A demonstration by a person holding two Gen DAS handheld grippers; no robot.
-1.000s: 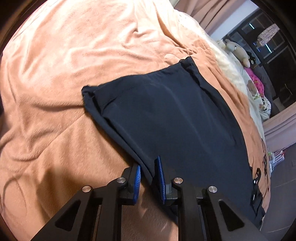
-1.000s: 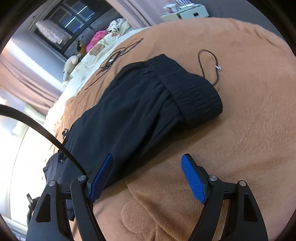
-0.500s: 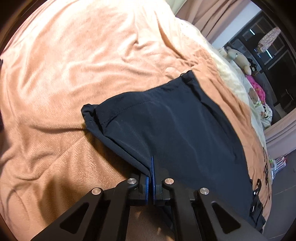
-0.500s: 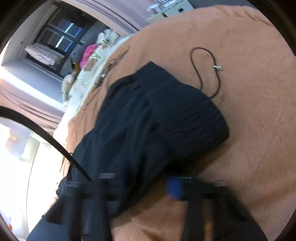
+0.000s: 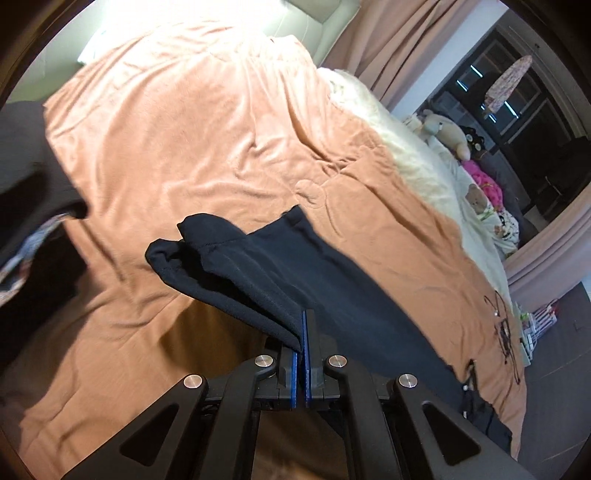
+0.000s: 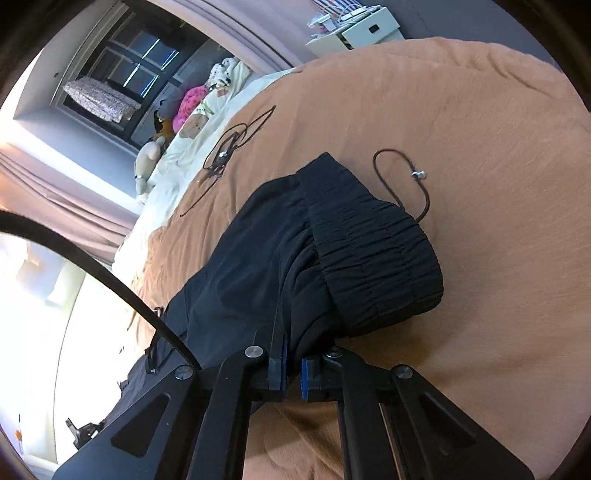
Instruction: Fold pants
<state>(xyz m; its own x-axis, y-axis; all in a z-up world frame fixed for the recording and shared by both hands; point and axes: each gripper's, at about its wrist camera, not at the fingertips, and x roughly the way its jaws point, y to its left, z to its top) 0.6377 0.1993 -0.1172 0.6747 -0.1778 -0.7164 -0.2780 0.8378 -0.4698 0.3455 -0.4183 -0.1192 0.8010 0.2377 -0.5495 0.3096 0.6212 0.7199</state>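
Dark navy pants (image 5: pixel 295 280) lie on a peach blanket (image 5: pixel 192 122) that covers a bed. My left gripper (image 5: pixel 302 345) is shut on the near edge of the leg end, which hangs lifted off the blanket with its hem (image 5: pixel 184 240) drooping to the left. In the right wrist view the same pants (image 6: pixel 251 280) show their ribbed elastic waistband (image 6: pixel 380 258), folded over at the right. My right gripper (image 6: pixel 291 363) is shut on the pants' near edge just below the waistband.
A dark cord with a metal clip (image 6: pixel 402 177) lies on the blanket beside the waistband, and more cords (image 6: pixel 229 147) lie further back. Stuffed toys (image 5: pixel 447 133) and a cream cover (image 5: pixel 424 166) occupy the far side. A white cabinet (image 6: pixel 362 29) stands past the bed.
The left gripper closed on the leg edge and lifted it, so the hem now hangs free. The right gripper moved in from beside the pants and closed on their edge near the waistband.
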